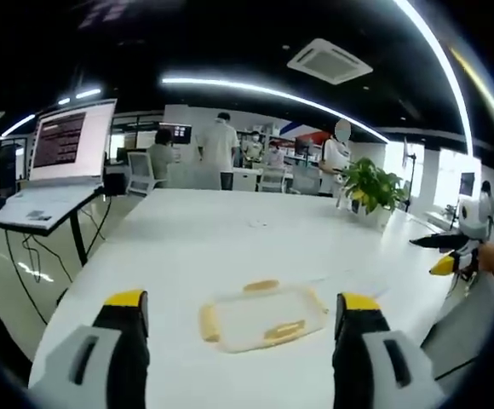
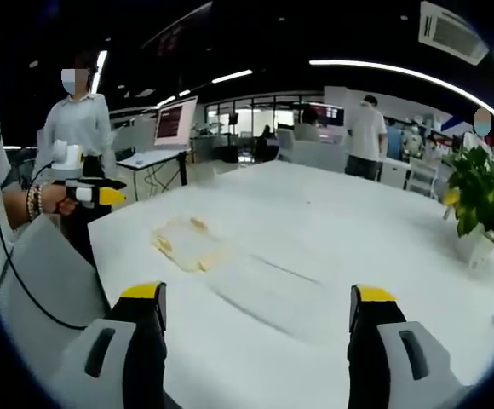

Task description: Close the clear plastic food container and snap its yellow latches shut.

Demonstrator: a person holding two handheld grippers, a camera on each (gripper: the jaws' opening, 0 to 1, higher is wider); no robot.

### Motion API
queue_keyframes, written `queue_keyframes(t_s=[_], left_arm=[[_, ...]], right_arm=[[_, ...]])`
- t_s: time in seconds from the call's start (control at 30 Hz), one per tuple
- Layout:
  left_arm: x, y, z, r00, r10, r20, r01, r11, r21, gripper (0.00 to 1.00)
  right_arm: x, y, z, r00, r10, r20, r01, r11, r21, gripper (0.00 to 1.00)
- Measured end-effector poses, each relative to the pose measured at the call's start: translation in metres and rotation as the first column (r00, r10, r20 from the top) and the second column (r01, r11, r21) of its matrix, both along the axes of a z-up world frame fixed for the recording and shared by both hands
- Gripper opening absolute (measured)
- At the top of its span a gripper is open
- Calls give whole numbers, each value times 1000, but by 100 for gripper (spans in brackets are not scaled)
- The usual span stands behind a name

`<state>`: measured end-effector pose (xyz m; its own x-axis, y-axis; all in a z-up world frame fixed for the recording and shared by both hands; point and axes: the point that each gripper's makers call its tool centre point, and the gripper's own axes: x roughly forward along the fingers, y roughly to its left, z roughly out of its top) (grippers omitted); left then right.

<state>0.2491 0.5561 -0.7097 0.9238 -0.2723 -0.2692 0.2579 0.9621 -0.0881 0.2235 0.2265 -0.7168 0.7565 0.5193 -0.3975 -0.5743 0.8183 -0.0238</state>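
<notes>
- White table (image 1: 204, 239), wide and bare at its far end
- Potted plant (image 1: 371, 189) near the table's far edge
- Open laptop (image 1: 60, 162) on a side stand
- People standing beyond the table

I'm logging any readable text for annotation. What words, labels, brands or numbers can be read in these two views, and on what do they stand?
None can be read.
Laptop screen on the stand: lines of text, too small and blurred to read.
Monitor in the right gripper view: pinkish window, text blurred.
Clear container with yellow latches on the white table: no label visible.
</notes>
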Motion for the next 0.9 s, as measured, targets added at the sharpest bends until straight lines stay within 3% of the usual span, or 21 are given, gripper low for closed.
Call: queue_keyframes(t_s=[0.1,0.17,0.4,0.47,0.5,0.63,0.7,0.87,0.9], left_arm=[[4,6,-1,1000,-21,8,21,998,65,87],[6,11,-8,999,-41,-18,43,991,127,83],[21,23,-7,996,-83,-23,85,982,170,82],[24,25,-11,992,-109,-63,120,971,209,75],[26,25,-10,992,-111,-56,121,969,214,73],[34,27,-16,980,-175,-98,197,926,321,77],[37,26,-22,967,-223,-122,254,884,393,76],[46,25,-28,946,-285,-153,324,833,448,75],[46,23,-31,935,-309,-175,355,815,457,75]], right_arm=[[6,8,-1,1000,29,-7,-29,999,-30,87],[10,14,0,999,53,-4,-53,998,-45,86],[25,39,2,989,145,0,-145,984,-103,84],[31,46,2,985,172,4,-170,978,-123,83],[32,50,2,983,185,1,-184,974,-130,82],[42,67,3,970,244,7,-240,956,-168,80],[46,75,2,961,276,2,-270,944,-191,79],[56,92,-3,942,335,-15,-329,915,-235,78],[58,96,-4,936,351,-16,-344,906,-246,77]])
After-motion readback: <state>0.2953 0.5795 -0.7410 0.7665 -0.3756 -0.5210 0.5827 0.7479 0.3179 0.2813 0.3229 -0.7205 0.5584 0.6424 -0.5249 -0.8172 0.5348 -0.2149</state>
